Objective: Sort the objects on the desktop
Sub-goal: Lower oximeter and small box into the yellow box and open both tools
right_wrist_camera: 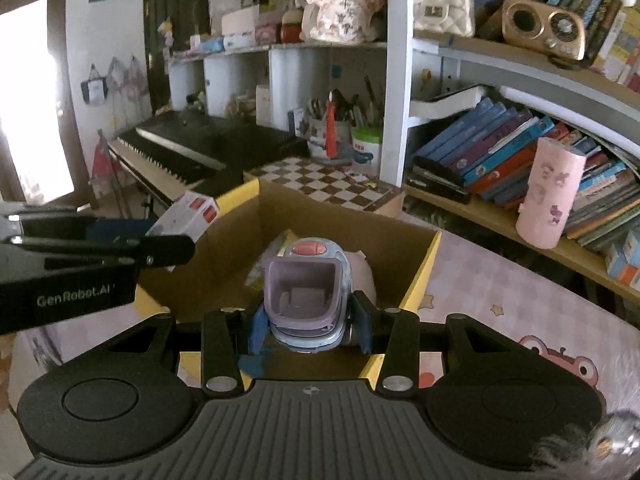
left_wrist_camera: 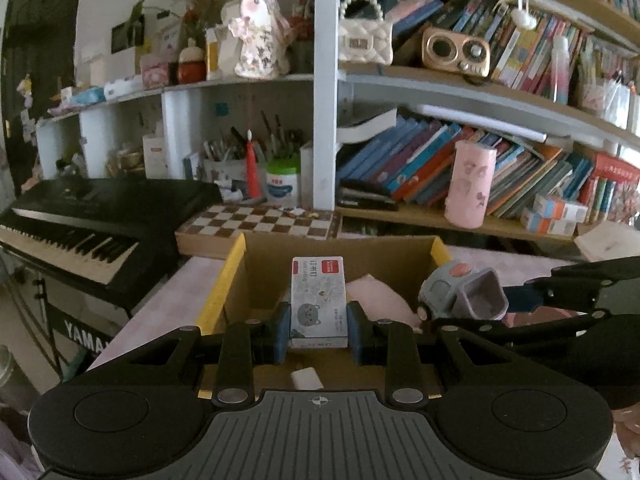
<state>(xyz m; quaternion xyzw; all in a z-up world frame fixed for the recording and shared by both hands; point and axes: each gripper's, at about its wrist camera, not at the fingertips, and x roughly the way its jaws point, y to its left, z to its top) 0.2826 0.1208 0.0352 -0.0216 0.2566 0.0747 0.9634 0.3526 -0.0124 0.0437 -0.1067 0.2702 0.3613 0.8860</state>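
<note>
My left gripper point(left_wrist_camera: 319, 330) is shut on a small staples box point(left_wrist_camera: 318, 300), white with a cat picture and a red label, and holds it above the open cardboard box point(left_wrist_camera: 236, 264). The staples box also shows in the right wrist view point(right_wrist_camera: 188, 216). My right gripper point(right_wrist_camera: 310, 330) is shut on a grey and purple pencil sharpener point(right_wrist_camera: 306, 292) with a red button, above the same cardboard box point(right_wrist_camera: 424, 264). The sharpener also shows in the left wrist view point(left_wrist_camera: 460, 292). A pink item point(left_wrist_camera: 380, 296) lies inside the box.
A chessboard point(left_wrist_camera: 260, 220) lies behind the box, a black keyboard piano point(left_wrist_camera: 80, 224) to the left. Shelves with books point(left_wrist_camera: 420, 168), a pink cylinder point(left_wrist_camera: 470, 184) and pen pots point(left_wrist_camera: 240, 164) stand behind. A pink patterned mat point(right_wrist_camera: 500, 300) covers the desk.
</note>
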